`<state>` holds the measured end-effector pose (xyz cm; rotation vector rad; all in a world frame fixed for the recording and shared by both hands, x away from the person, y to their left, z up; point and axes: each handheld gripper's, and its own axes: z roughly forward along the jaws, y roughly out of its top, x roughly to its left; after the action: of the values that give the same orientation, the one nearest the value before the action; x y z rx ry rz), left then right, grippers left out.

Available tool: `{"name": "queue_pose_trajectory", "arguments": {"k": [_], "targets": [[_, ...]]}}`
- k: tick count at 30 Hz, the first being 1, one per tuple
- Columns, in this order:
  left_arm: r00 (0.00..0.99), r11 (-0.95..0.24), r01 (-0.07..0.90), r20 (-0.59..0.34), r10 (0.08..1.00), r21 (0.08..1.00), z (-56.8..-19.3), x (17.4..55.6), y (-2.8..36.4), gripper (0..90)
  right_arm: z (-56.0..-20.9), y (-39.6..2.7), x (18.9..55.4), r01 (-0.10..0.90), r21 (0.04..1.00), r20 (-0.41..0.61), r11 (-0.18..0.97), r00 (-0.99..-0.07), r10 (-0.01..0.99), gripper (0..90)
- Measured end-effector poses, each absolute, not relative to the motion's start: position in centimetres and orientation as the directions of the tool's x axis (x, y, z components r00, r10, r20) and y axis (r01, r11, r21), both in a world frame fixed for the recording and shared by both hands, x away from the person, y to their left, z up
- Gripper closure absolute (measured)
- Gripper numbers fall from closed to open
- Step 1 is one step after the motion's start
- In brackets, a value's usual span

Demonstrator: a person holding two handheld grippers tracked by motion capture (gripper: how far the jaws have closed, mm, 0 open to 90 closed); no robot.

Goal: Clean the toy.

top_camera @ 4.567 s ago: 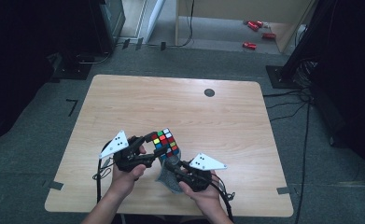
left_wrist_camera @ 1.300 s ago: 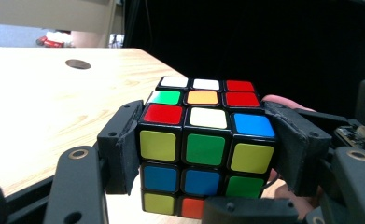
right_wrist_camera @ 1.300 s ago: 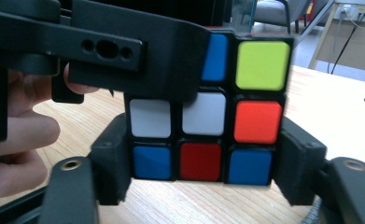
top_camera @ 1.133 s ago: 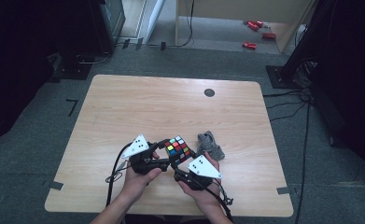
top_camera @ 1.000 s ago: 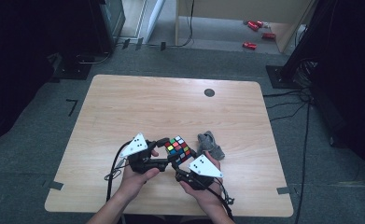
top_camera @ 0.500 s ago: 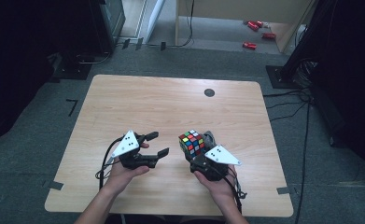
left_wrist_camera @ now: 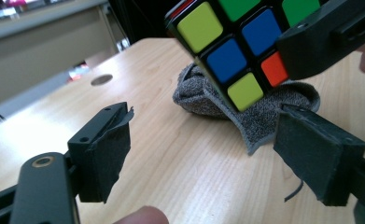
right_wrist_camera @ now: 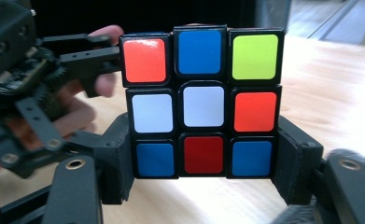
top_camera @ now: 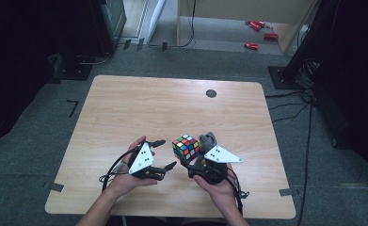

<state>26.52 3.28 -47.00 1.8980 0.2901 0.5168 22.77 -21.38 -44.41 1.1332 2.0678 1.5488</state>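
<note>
Multicoloured cube (right_wrist_camera: 202, 101) – clamped, right gripper (right_wrist_camera: 203, 161) | left gripper (left_wrist_camera: 217, 154) – opening, empty | cloth (left_wrist_camera: 259, 109) behind

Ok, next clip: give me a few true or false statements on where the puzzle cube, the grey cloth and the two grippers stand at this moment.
1. The right gripper is clamped on the puzzle cube. True: in the right gripper view its jaws press the cube's bottom row from both sides.
2. The left gripper holds the grey cloth. False: its jaws have just been opening, with nothing between them.
3. The cloth lies on the table beside the cube. True.
4. The cube rests flat on the table. False: it is held up off the wood.
5. A small dark round spot sits near the table's far edge. True.
</note>
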Motion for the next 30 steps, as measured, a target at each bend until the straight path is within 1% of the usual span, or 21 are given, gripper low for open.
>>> {"name": "queue_pose_trajectory", "arguments": {"k": [6,13,17,20,23,26,27,29,30], "targets": [[0.858,-0.399,-0.129,0.304,0.415,0.908,-47.6,26.2,2.8,19.4,-44.6,-20.3,22.6,0.446,0.885,0.231,0.130,-0.666,0.710,34.4],[0.828,-0.436,-0.217,0.402,0.392,0.873,-47.9,25.7,2.3,17.7,-44.9,-20.0,22.8,0.506,0.852,0.278,0.132,-0.651,0.707,34.4],[0.833,-0.441,-0.230,0.410,0.371,0.868,-48.2,25.6,2.1,16.0,-45.1,-19.8,23.0,0.550,0.825,0.317,0.134,-0.645,0.695,34.4],[0.842,-0.449,-0.237,0.412,0.347,0.862,-48.3,25.5,1.9,16.9,-45.3,-19.7,23.2,0.585,0.799,0.349,0.140,-0.641,0.683,34.3],[0.848,-0.449,-0.238,0.410,0.336,0.861,-48.4,25.4,2.0,23.7,-45.5,-19.8,23.3,0.602,0.788,0.374,0.132,-0.637,0.674,34.0],[0.856,-0.428,-0.223,0.386,0.345,0.876,-48.4,25.5,2.3,31.5,-45.4,-20.3,23.7,0.619,0.780,0.422,0.092,-0.629,0.653,31.9],[0.856,-0.422,-0.210,0.374,0.356,0.882,-48.3,25.6,2.3,31.7,-45.4,-20.5,23.8,0.616,0.783,0.431,0.079,-0.631,0.645,31.8],[0.853,-0.423,-0.183,0.357,0.380,0.887,-48.3,25.8,2.6,32.0,-45.2,-20.8,23.8,0.609,0.792,0.440,0.052,-0.627,0.643,25.8],[0.852,-0.424,-0.165,0.345,0.393,0.891,-48.2,25.9,2.7,32.1,-45.1,-21.0,23.8,0.603,0.797,0.437,0.043,-0.624,0.648,24.6]]}}
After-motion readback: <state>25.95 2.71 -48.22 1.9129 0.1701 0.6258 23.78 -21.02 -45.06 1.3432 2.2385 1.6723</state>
